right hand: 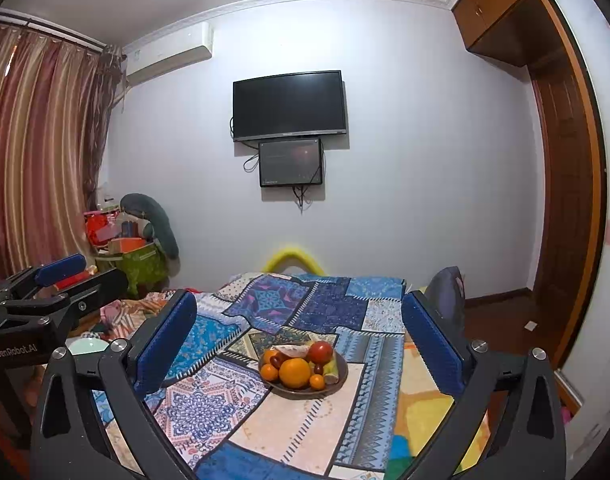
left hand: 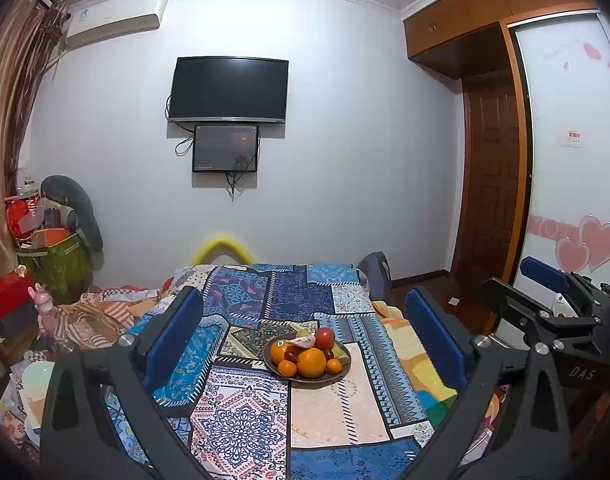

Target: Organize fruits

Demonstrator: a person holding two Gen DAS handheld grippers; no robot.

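both the left gripper (left hand: 305, 336) and the right gripper (right hand: 301, 340) are spread wide with nothing between their fingers, raised above the table, and the plate (left hand: 273, 364) of fruit sits ahead of and below the tips, centred in each gap. the fruit is heaped: a big orange (left hand: 311, 362) at the near edge, a red apple (left hand: 325, 338) behind it, small oranges at the rim. judging by that heap, nudging one piece could roll others off onto the patchwork cloth (left hand: 241, 420), and the two grippers, close side by side, could knock together. the pale piece on top and the dark bits between are too small to name.
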